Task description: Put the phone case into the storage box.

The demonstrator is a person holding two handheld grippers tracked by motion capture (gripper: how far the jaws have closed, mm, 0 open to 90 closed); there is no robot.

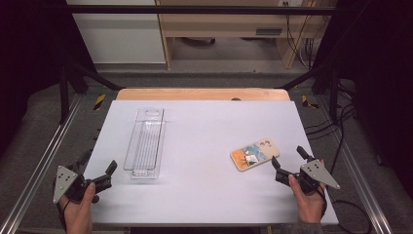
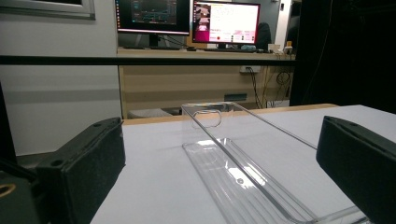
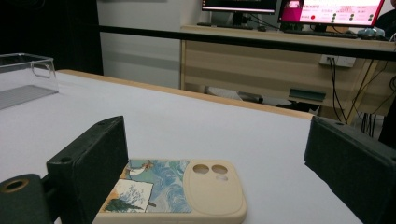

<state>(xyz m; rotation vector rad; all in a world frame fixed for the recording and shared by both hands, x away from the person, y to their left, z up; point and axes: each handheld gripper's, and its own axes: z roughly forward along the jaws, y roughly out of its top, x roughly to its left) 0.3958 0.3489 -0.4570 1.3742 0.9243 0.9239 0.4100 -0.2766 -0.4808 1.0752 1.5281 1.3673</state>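
Note:
A phone case with a blue and orange picture lies flat on the white table, right of centre. My right gripper stands open just behind it, and in the right gripper view the phone case rests between the wide jaws, untouched. A long clear plastic tray lies on the left half of the table. My left gripper is open near the tray's near left corner, off the table's front left edge. The left gripper view looks along the clear tray with nothing between the jaws.
Black frame bars and rails surround the table. Behind it stand a wooden desk with monitors and cables on the floor at the right.

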